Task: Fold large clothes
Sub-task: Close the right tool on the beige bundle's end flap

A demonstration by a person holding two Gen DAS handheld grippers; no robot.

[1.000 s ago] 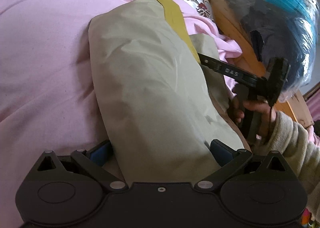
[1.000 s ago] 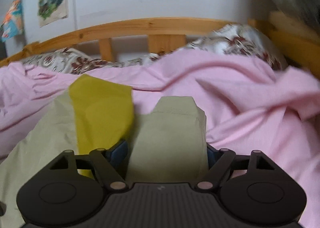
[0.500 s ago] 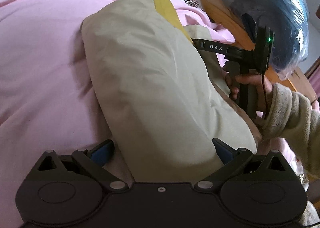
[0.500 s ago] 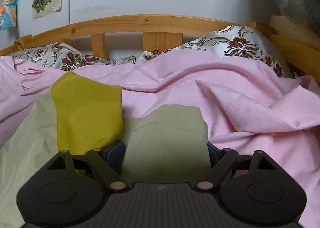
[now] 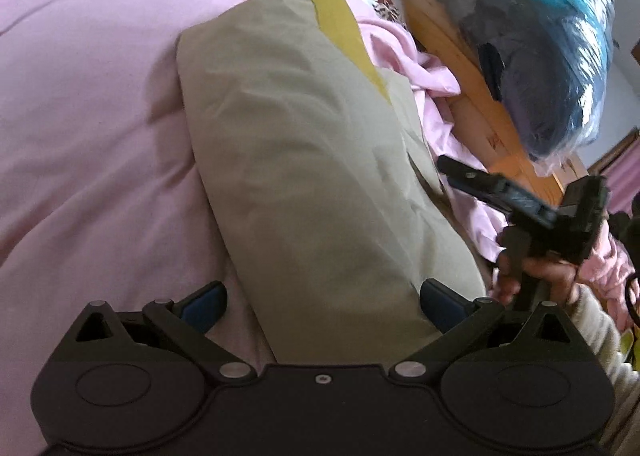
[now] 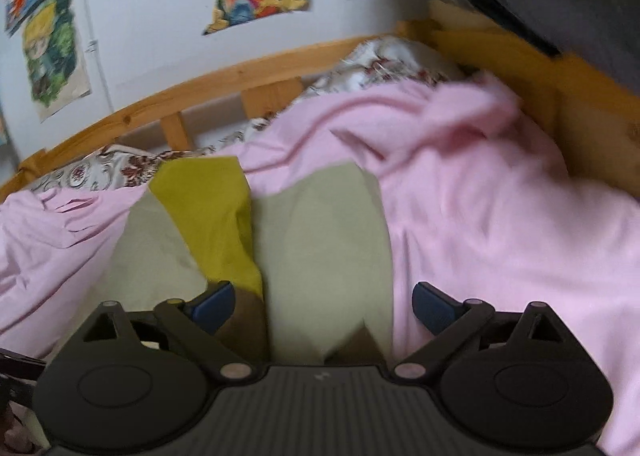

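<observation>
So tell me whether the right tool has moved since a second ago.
Yes. In the left wrist view the right tool has drawn back from the beige folded garment, down along the wooden bed rail; its jaws have just been opening.

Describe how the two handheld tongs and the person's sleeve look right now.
Both tongs are matte black, each with two round discs, silver pivot pins and blue pads: left tongs, right tongs. The right body is ribbed. From the left wrist view, the right hand wears a fuzzy beige sleeve.
</observation>
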